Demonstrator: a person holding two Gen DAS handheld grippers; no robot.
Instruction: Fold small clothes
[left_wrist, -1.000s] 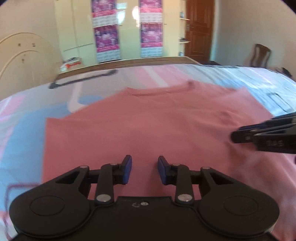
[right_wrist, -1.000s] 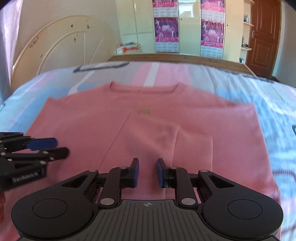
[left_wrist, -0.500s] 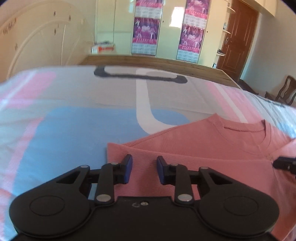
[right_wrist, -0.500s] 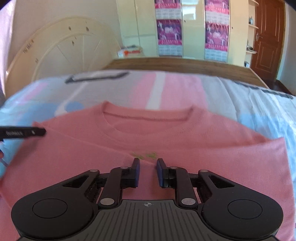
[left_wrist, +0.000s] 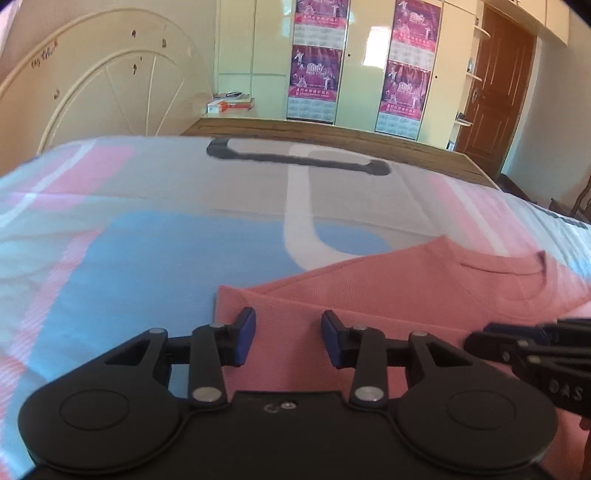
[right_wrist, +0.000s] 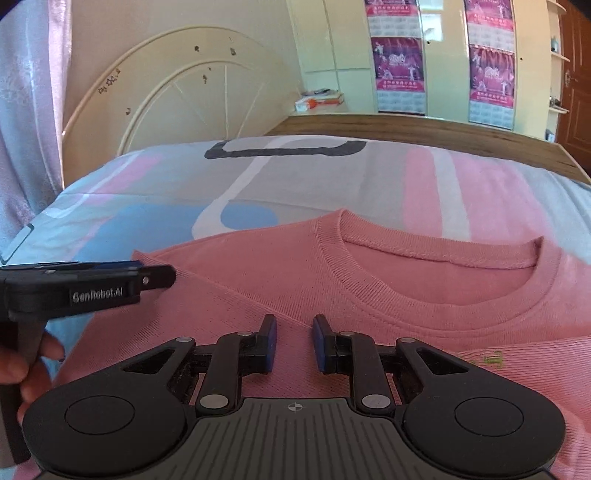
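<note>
Pink shirt lay flat on bedspread. Left gripper over its shoulder corner, jaws just widened, empty. Right gripper narrowly parted, gripping nothing.

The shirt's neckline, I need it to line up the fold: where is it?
In the right wrist view the neckline lies ahead and right of the right gripper, toward the wooden footboard.

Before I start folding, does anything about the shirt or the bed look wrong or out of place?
Nothing stands out. The pink shirt lies flat on the bedsheet, neck hole away from the cameras, with no bunching, stains or tears visible. Its near part is hidden by the grippers, so I can't judge that.
</note>
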